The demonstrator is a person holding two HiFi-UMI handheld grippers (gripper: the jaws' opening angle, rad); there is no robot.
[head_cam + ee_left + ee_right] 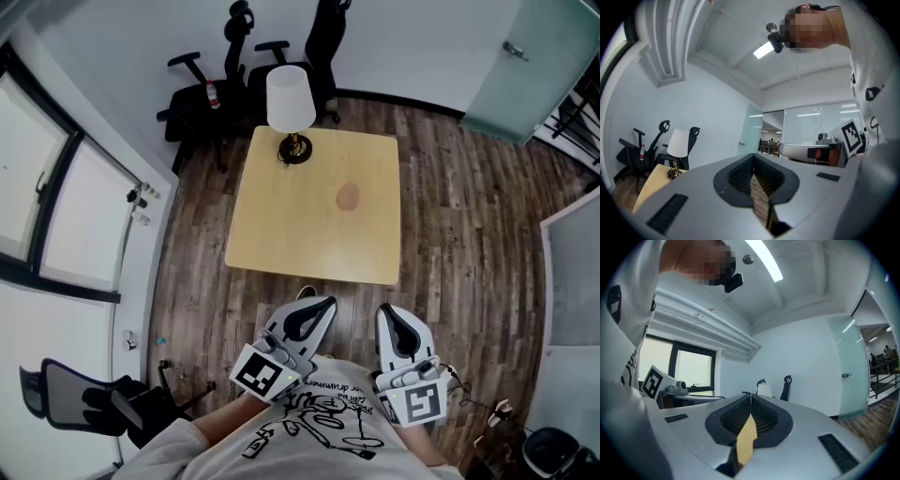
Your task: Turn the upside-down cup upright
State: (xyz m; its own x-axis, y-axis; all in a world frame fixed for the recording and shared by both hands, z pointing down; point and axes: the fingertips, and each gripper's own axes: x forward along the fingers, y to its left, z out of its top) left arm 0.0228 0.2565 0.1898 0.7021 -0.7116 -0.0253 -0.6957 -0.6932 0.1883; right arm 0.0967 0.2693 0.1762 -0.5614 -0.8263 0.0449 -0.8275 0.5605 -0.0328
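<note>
A small brownish cup (348,197) stands near the middle of the light wooden table (281,239); from above I cannot tell which way up it is. Both grippers are held close to the person's chest, short of the table's near edge and well away from the cup. The left gripper (327,303) points toward the table with its jaws together and nothing between them; the left gripper view shows its tips (753,157) meeting. The right gripper (385,310) is likewise shut and empty, its tips (750,395) touching. Neither gripper view shows the cup.
A lamp (290,98) with a white shade stands at the table's far edge. Black office chairs (202,103) line the wall behind it. Windows run along the left, a glass door (525,66) is at the far right, and another black chair (84,403) sits near left.
</note>
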